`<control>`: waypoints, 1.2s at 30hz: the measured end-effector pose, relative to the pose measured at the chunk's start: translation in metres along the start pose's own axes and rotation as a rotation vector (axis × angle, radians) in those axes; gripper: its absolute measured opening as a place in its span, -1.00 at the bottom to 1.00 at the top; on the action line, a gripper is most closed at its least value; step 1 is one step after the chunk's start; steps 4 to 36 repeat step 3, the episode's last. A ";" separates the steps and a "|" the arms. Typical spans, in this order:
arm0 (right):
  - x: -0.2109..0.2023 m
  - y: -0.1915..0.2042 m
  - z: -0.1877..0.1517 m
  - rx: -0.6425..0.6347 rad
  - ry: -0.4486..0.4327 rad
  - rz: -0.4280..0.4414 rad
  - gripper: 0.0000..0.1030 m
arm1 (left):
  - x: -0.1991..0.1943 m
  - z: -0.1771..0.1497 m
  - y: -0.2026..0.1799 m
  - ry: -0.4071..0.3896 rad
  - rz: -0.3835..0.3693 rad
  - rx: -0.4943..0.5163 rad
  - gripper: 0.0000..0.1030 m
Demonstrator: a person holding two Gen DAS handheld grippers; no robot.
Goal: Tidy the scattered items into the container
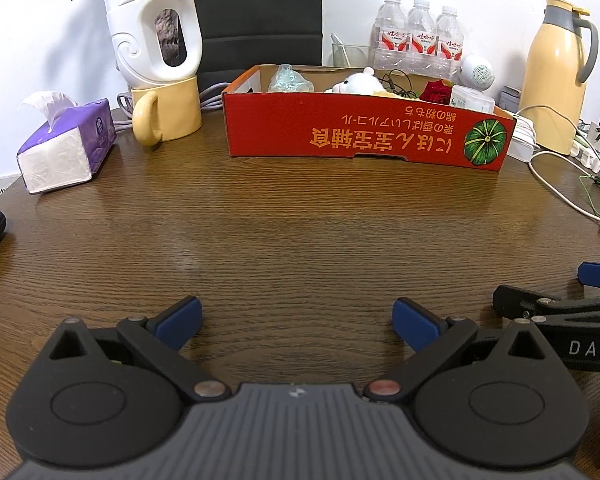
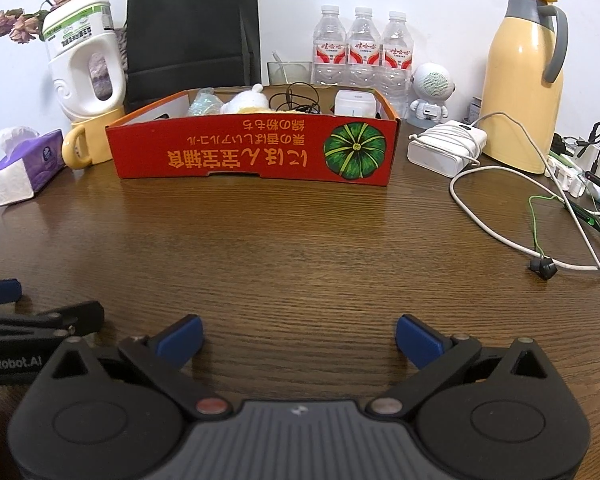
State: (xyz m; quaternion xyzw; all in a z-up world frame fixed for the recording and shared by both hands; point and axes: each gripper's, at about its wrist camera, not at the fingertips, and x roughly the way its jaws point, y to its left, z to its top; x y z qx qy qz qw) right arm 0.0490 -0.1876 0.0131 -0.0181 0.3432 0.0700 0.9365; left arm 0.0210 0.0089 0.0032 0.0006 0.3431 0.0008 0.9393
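Note:
A red cardboard box (image 1: 352,132) (image 2: 236,152) with a green pumpkin picture stands at the far middle of the wooden table. Inside it lie a clear bag (image 1: 288,79) (image 2: 204,105), a white plush toy (image 1: 360,82) (image 2: 248,102), a black cable (image 1: 398,82) (image 2: 296,100), a red rose (image 1: 436,92) and a small white box (image 1: 472,98) (image 2: 354,102). My left gripper (image 1: 298,322) stands open over bare table in front of the box, nothing between its blue pads. My right gripper (image 2: 300,338) is open likewise, beside the left one.
A purple tissue pack (image 1: 68,144), a yellow mug (image 1: 168,110) bearing a white jug, three water bottles (image 2: 362,52), a yellow thermos (image 2: 528,76), a white charger (image 2: 444,148), a small robot-shaped speaker (image 2: 432,92) and loose cables (image 2: 540,232) ring the table's far and right sides.

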 end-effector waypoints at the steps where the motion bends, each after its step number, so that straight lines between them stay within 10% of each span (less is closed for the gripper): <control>1: 0.000 0.000 0.000 -0.002 0.000 0.002 1.00 | 0.000 0.000 0.000 0.000 0.000 0.000 1.00; 36: -0.001 0.001 0.000 -0.007 0.000 0.007 1.00 | 0.000 0.000 0.000 0.000 0.000 0.001 1.00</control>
